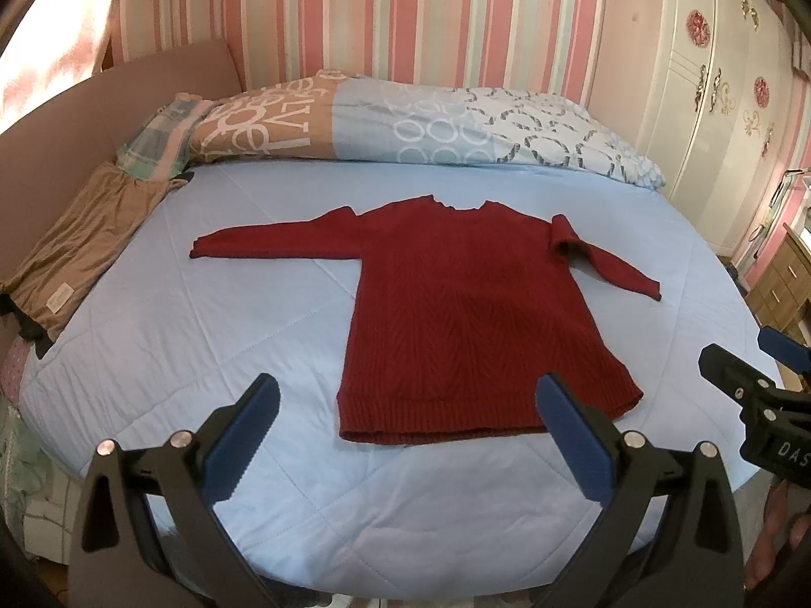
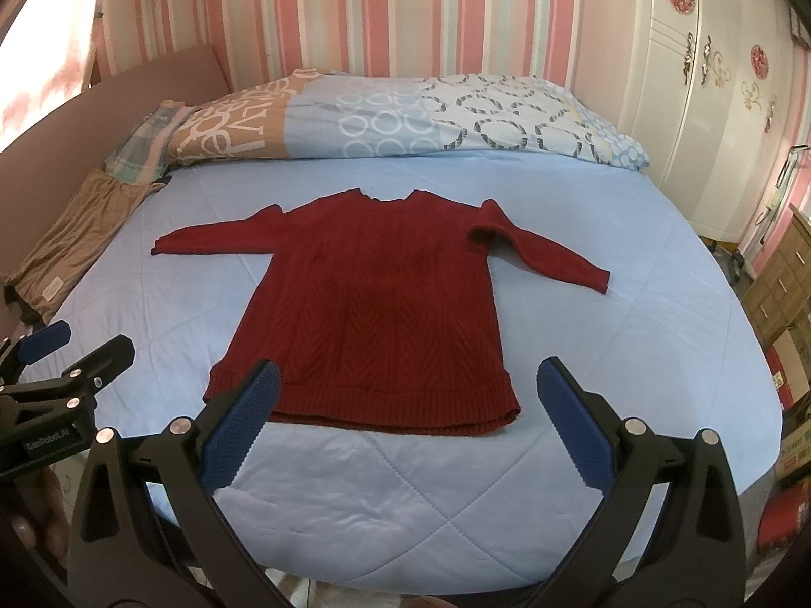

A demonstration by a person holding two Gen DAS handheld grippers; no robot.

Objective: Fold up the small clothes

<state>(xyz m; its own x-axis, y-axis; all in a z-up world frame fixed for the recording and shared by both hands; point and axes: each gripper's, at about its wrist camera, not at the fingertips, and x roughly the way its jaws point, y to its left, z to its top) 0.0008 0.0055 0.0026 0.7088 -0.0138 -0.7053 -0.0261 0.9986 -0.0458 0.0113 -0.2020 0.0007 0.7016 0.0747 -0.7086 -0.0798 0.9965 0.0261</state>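
From the left wrist, we see the red sweater [image 1: 471,314] spread flat on the blue quilt [image 1: 203,334], hem nearest us. We judge it soft, limp knit, best pinched at a cuff or shoulder. Our left gripper [image 1: 405,435] hangs spread wide, empty, before the hem.

From the right wrist, our right gripper [image 2: 405,425] likewise gapes empty, its left pad overlapping the sweater's hem corner in view.

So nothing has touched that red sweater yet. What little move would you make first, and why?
Probably bring the left tongs to the left sleeve's cuff to fold it across the chest. The red sweater lies flat on the blue bedspread with both sleeves spread out, and both the left and the right tongs are open, empty, near the hem.
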